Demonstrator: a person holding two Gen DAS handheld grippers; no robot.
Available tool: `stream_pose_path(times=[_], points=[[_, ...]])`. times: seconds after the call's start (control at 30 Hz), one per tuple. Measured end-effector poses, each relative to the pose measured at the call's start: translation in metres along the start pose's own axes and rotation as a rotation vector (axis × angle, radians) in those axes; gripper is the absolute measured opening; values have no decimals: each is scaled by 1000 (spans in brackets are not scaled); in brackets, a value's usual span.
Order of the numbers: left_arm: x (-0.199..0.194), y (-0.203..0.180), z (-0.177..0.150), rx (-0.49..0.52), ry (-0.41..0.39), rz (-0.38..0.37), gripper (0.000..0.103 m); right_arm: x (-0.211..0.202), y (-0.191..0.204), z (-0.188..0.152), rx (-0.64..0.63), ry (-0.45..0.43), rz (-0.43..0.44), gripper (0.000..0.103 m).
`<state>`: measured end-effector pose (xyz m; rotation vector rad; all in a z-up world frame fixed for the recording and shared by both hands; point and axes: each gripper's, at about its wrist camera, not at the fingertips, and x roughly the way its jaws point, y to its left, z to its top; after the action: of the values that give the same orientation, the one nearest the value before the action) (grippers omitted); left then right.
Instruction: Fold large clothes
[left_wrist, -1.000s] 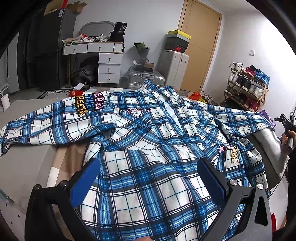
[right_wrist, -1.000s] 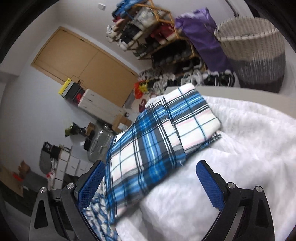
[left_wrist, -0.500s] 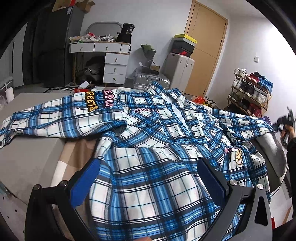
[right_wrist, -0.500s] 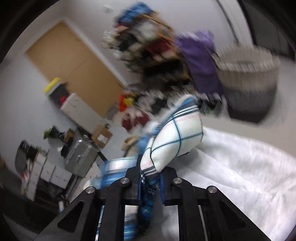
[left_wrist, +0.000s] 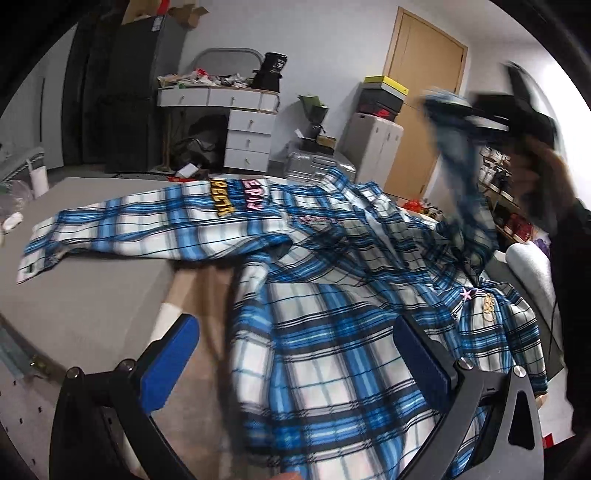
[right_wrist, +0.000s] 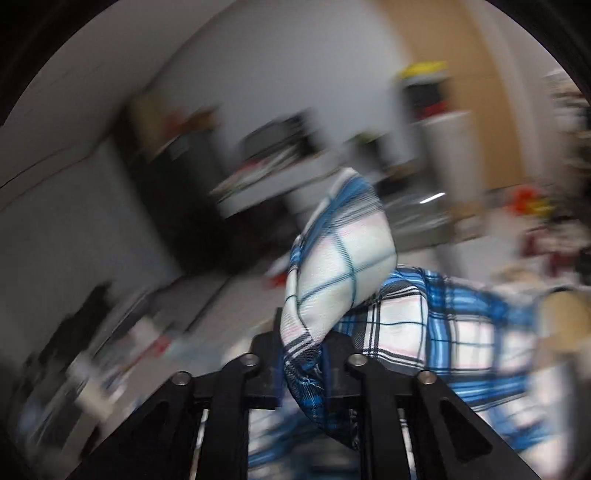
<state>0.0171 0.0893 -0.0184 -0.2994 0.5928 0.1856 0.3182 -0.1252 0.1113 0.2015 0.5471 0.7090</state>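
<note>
A large blue and white plaid shirt lies spread front up on the grey bed. One sleeve stretches out to the left. My left gripper hovers open just above the shirt's lower part, with nothing gripped. The other sleeve is raised in the air at the right, blurred, pinched by my right gripper. In the right wrist view the cuff bulges out from between the fingers of the right gripper. Its jaws are opening, with the cuff still pressed between them.
Behind the bed stand a white desk with drawers, a silver suitcase, stacked boxes and a wooden door. A shoe rack and a pale fluffy blanket are at the right, beside a person's dark sleeve.
My right gripper closed on the sleeve cuff, lifted it off the fluffy blanket and swung it up over the shirt. My left gripper slid a little sideways above the hem and stayed open.
</note>
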Motion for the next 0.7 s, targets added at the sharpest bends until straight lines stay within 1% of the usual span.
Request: stream_pose_path(times=[0.03, 0.07, 0.1, 0.17, 0.2, 0.27, 0.3, 0.37, 0.4, 0.5, 0.53, 0.57, 0.6, 0.63, 0.7], points=[[-3, 4, -2, -9, -3, 10, 102, 31, 23, -18, -50, 97, 54, 76], [-5, 8, -4, -19, -1, 17, 102, 66, 45, -43, -101, 236, 112, 80], [-6, 12, -6, -33, 2, 21, 102, 89, 58, -70, -130, 321, 129, 80], [-7, 20, -8, -50, 3, 22, 102, 107, 63, -108, -164, 408, 105, 79], [-6, 23, -8, -52, 4, 23, 102, 108, 56, -124, -151, 436, 77, 79], [-2, 29, -8, -59, 9, 24, 102, 100, 34, -138, -98, 464, 36, 79], [2, 32, -6, -67, 13, 18, 102, 92, 19, -140, -71, 463, 7, 79], [8, 36, -2, -79, 13, 1, 102, 62, -14, -144, -20, 433, -75, 79], [10, 37, 0, -80, 11, 0, 102, 43, -30, -145, 4, 401, -114, 81], [14, 40, 5, -84, 4, 0, 102, 0, -68, -136, 84, 304, -199, 81], [15, 38, 6, -82, 7, 2, 102, -15, -80, -130, 110, 269, -249, 81], [15, 37, 5, -66, 16, 1, 102, -38, -93, -135, 141, 232, -339, 81], [16, 32, 5, -38, 25, -1, 102, -47, -97, -132, 163, 221, -392, 81], [13, 26, 3, -5, 24, 0, 102, -69, -105, -143, 208, 196, -450, 81], [11, 17, -3, 38, 30, -5, 102, -105, -116, -165, 284, 150, -467, 81]])
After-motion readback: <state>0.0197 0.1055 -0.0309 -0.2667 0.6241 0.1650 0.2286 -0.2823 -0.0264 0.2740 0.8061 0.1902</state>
